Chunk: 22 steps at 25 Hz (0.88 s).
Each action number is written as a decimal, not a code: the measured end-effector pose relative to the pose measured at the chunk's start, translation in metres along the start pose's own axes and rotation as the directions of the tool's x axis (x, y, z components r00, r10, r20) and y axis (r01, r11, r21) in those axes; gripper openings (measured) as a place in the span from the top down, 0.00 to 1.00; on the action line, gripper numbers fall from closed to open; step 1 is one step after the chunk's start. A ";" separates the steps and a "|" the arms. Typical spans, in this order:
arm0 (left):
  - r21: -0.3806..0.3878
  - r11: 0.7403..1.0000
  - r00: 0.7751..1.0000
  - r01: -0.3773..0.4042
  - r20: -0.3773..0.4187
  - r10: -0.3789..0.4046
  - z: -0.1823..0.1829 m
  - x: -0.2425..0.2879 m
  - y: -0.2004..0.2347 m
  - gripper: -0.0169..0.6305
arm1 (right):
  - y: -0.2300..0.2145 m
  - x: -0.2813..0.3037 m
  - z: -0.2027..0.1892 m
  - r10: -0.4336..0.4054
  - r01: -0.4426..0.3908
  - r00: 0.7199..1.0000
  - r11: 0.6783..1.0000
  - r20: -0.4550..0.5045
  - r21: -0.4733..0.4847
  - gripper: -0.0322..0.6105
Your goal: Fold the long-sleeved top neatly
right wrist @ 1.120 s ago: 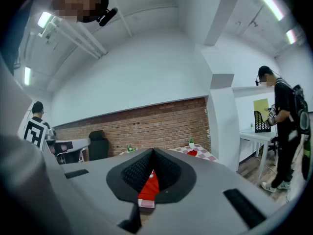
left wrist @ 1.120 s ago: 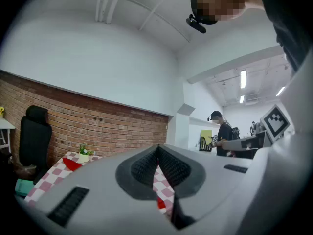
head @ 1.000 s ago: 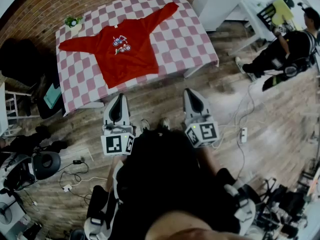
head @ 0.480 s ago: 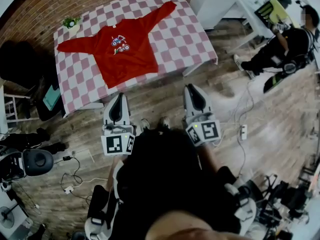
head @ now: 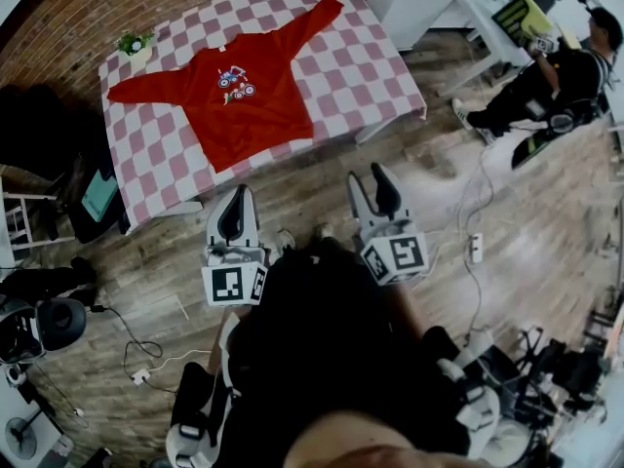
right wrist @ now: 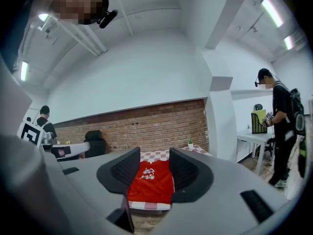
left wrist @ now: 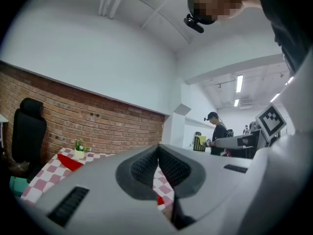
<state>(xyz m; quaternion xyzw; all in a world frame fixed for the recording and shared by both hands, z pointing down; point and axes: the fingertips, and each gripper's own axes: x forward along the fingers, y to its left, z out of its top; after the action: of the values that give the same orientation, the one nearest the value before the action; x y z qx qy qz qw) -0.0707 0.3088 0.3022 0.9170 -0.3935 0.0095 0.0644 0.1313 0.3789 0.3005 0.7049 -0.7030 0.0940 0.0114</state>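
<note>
Two grippers are held side by side over the wooden floor [head: 302, 188], on the near side of the table [head: 375, 66], and neither touches anything. The left gripper [head: 238, 195] has its ribbed jaws pressed together with nothing between them, as its own view shows [left wrist: 157, 150]. The right gripper [head: 370, 183] has just been opening its jaws; they stand apart and empty [right wrist: 153, 156], and the garment shows far off in the gap between them.

Farther out, the long-sleeved top [head: 249, 105] lies flat and unfolded on the table, front side up. It is plain red, with a small printed picture in blue and white on the chest. Its collar points to the far side and its hem lies close to the table's near edge, where the right gripper view [right wrist: 151, 182] shows a strip of checked cloth below it. Both sleeves are spread wide. The left sleeve runs out towards the left edge, ending near a small potted plant [head: 135, 43]. The right sleeve stretches to the far right corner. In the left gripper view only bits of the red fabric [left wrist: 71, 162] show past the jaws.

A pink and white checked cloth covers the table, which stands against a brick wall [head: 78, 8]. A person [head: 551, 81] sits well off to the far right, and cables lie across the floor.
</note>
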 end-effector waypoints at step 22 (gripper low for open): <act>0.012 1.000 0.999 0.005 -0.034 -0.004 -0.001 0.136 0.009 0.96 | -0.080 0.125 0.007 0.033 -0.032 0.999 0.999 -0.035 0.026 0.69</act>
<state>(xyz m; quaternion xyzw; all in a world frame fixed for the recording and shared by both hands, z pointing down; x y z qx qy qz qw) 0.0168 0.2051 0.3134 0.9179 -0.3903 0.0276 0.0654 0.2103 0.2555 0.3215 0.6918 -0.7127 0.1153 0.0134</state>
